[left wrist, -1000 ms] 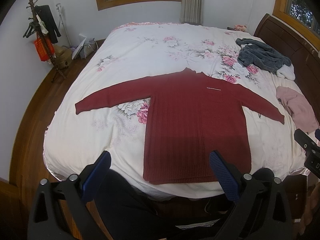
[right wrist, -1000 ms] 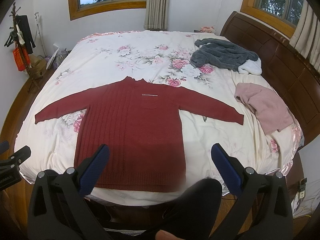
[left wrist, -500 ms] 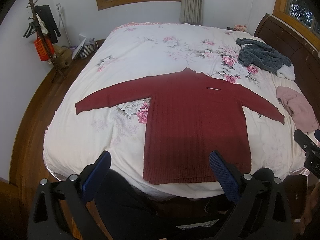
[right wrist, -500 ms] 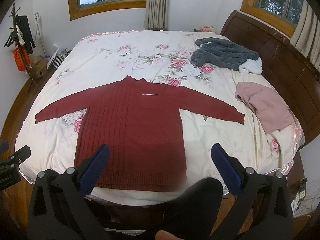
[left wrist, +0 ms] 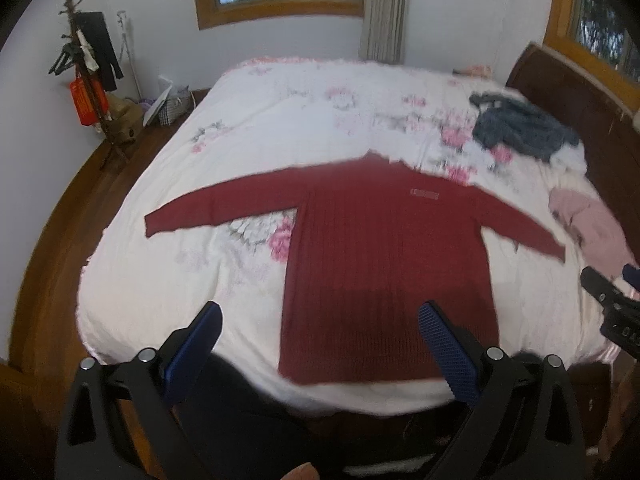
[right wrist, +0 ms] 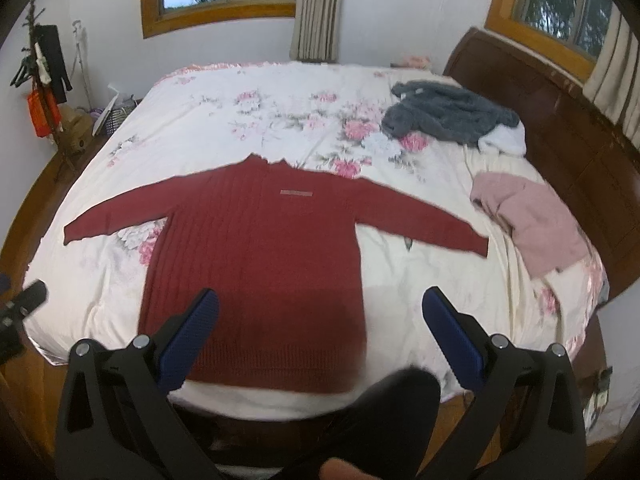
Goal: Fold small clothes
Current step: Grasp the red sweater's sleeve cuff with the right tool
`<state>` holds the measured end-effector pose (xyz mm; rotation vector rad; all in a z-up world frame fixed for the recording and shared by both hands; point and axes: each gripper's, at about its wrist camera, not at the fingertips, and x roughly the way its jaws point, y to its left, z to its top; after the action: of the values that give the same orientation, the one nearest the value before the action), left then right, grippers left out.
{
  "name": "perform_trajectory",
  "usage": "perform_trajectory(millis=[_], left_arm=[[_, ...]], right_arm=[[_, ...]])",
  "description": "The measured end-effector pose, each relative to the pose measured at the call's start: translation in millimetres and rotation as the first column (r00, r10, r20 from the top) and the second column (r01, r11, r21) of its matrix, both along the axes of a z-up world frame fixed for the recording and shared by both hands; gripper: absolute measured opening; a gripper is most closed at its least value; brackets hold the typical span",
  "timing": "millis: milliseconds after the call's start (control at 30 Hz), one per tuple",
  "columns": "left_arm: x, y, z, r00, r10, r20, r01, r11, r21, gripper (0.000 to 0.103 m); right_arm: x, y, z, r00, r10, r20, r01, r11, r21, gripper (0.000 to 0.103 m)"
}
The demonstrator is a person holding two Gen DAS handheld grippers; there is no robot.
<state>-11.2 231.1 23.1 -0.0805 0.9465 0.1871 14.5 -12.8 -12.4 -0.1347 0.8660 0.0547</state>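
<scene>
One dark red sweater (right wrist: 256, 264) is lying flat on the floral bed (right wrist: 248, 128), its two sleeves stretching out to either side and its hem sitting near the bed's front edge. Two more garments are resting toward the headboard side: one grey fleece garment (right wrist: 448, 114) and one pink garment (right wrist: 532, 220), both well apart from the sweater. The left gripper (left wrist: 320, 322) is hovering above the front edge of the bed with its two blue-padded fingers spreading wide, gripping nothing. The right gripper (right wrist: 320, 310) is hanging over the sweater's hem, likewise with its two fingers splayed apart and empty. One coat stand (left wrist: 86, 80) is standing by the wall, and two windows are showing in the room
</scene>
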Motion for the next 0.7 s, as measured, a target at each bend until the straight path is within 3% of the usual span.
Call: perform_trajectory(millis=[100, 200, 267, 333, 433, 467, 533, 567, 600, 667, 700], left_arm=[[1, 10, -11, 0.998, -0.024, 0.062, 0.031, 0.994, -0.109, 0.099], [1, 24, -21, 0.991, -0.037, 0.127, 0.068, 0.966, -0.250, 0.099], [6, 29, -30, 0.994, -0.026, 0.107, 0.053, 0.966, -0.253, 0.099], [9, 30, -35, 0.993, -0.016, 0.121, 0.041, 0.976, -0.214, 0.099], [13, 27, -41, 0.992, -0.022, 0.126, 0.046, 0.980, -0.192, 0.099], [16, 24, -44, 0.993, -0.030, 0.113, 0.051, 0.981, -0.189, 0.099], [22, 20, -49, 0.995, -0.038, 0.094, 0.056, 0.978, -0.199, 0.099], [25, 17, -50, 0.996, -0.037, 0.087, 0.055, 0.975, -0.215, 0.099], [26, 16, -50, 0.996, -0.033, 0.082, 0.051, 0.972, -0.229, 0.099], [32, 15, -52, 0.997, -0.017, 0.069, 0.035, 0.963, -0.266, 0.099], [36, 15, -54, 0.998, -0.005, 0.055, 0.021, 0.957, -0.289, 0.099]], right_arm=[[16, -22, -23, 0.997, 0.080, 0.018, -0.081, 0.993, 0.091, 0.100], [49, -74, -57, 0.998, -0.010, -0.062, 0.022, 0.978, 0.206, 0.100], [66, -109, -72, 0.993, -0.071, -0.091, 0.094, 0.953, 0.288, 0.099], [85, -160, -94, 0.979, -0.150, -0.135, 0.194, 0.884, 0.424, 0.095], [111, -239, -135, 0.936, -0.250, -0.247, 0.350, 0.724, 0.594, 0.062], [118, -261, -150, 0.920, -0.270, -0.285, 0.392, 0.656, 0.645, 0.057], [129, -318, -185, 0.883, -0.320, -0.344, 0.462, 0.458, 0.760, 0.055], [131, -334, -195, 0.870, -0.333, -0.363, 0.477, 0.388, 0.789, 0.051], [136, -360, -212, 0.855, -0.354, -0.380, 0.486, 0.289, 0.825, 0.048], [145, -399, -236, 0.827, -0.396, -0.400, 0.491, 0.160, 0.857, 0.042], [151, -413, -245, 0.816, -0.410, -0.408, 0.489, 0.114, 0.865, 0.042]])
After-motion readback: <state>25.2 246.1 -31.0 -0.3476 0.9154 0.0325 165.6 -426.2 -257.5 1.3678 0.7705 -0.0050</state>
